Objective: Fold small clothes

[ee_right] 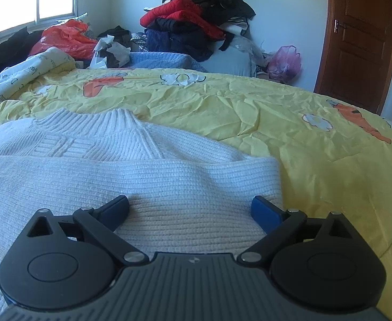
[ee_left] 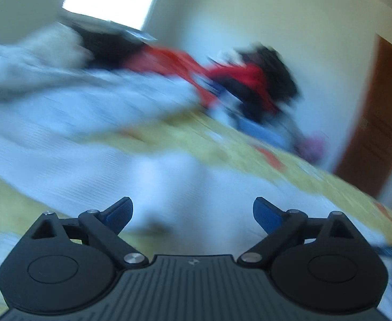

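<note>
A white knitted sweater (ee_right: 131,165) lies spread on the yellow bedspread (ee_right: 316,144), its ribbed collar toward the far side and a sleeve folded across its body. My right gripper (ee_right: 190,208) stands open just above the sweater's near part, blue pads wide apart with nothing between them. The left wrist view is heavily blurred; the same white sweater (ee_left: 94,155) shows as a pale mass below my left gripper (ee_left: 193,211), which is open with nothing between its fingers.
A tall pile of red, black and dark blue clothes (ee_right: 193,18) sits against the far wall. An orange plastic bag (ee_right: 65,37) and a pink bag (ee_right: 285,62) lie at the bed's far edge. A brown door (ee_right: 361,37) stands right. A patterned white blanket (ee_right: 22,75) lies left.
</note>
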A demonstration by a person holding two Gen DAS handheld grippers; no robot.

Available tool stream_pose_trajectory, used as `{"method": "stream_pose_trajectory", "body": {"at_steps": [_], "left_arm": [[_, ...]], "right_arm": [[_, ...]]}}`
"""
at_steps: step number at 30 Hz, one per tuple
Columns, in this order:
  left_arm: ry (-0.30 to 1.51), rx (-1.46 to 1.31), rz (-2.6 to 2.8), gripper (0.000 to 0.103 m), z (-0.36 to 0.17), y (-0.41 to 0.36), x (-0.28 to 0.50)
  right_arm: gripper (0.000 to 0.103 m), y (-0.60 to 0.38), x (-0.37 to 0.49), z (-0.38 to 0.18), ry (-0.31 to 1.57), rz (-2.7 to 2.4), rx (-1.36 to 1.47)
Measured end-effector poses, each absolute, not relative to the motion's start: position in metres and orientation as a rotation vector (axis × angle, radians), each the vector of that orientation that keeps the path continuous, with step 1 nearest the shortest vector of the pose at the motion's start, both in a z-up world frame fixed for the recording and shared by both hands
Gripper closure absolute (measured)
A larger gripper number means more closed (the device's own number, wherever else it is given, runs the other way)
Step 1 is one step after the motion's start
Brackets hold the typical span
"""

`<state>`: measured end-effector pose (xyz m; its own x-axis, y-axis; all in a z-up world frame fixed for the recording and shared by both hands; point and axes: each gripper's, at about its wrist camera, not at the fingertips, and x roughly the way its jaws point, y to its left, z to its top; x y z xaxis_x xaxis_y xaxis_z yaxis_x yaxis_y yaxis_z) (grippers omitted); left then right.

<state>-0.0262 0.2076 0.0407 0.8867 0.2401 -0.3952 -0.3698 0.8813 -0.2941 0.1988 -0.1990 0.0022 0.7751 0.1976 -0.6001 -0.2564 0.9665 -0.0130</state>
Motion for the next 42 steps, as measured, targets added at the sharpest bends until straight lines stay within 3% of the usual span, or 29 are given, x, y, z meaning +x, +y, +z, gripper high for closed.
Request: {"method": "stream_pose_trajectory", "body": {"at_steps": [11,17,18,20,21,24,30,33,42], "left_arm": [[0.322,-0.732,0.77,0.006,0.027,0.402,-0.076],[0.32,-0.954,0.75,0.006,0.004,0.445,-0.076],[0.313,-0.955,0.744,0.008,0.004,0.446,-0.075],[0.301,-0.927,0.746,0.036,0.006,0.445,-0.073],[0.316,-0.917,0.753,0.055,0.006,0.446,-0.071],[0.322,-0.91,0.75,0.062,0.003,0.448,-0.072],[0.32,-0.93,0.724,0.064,0.01,0.443,-0.078],[0.299,-0.898,0.738,0.08,0.021,0.434,-0.082],[0.323,-0.937,0.766,0.081,0.033,0.43,-0.082]], "right_arm": [[0.005,-0.2,0.199,0.002,0.637,0.247,-0.097],[0.004,-0.2,0.199,0.002,0.638,0.247,-0.096],[0.004,-0.2,0.199,0.002,0.638,0.247,-0.095],[0.004,-0.2,0.199,0.003,0.638,0.247,-0.095],[0.004,-0.2,0.199,0.003,0.638,0.247,-0.094],[0.004,-0.199,0.199,0.003,0.638,0.247,-0.091],[0.004,-0.199,0.199,0.003,0.639,0.247,-0.086],[0.004,-0.199,0.199,0.003,0.639,0.248,-0.084],[0.003,-0.198,0.198,0.004,0.637,0.249,-0.076]]}}
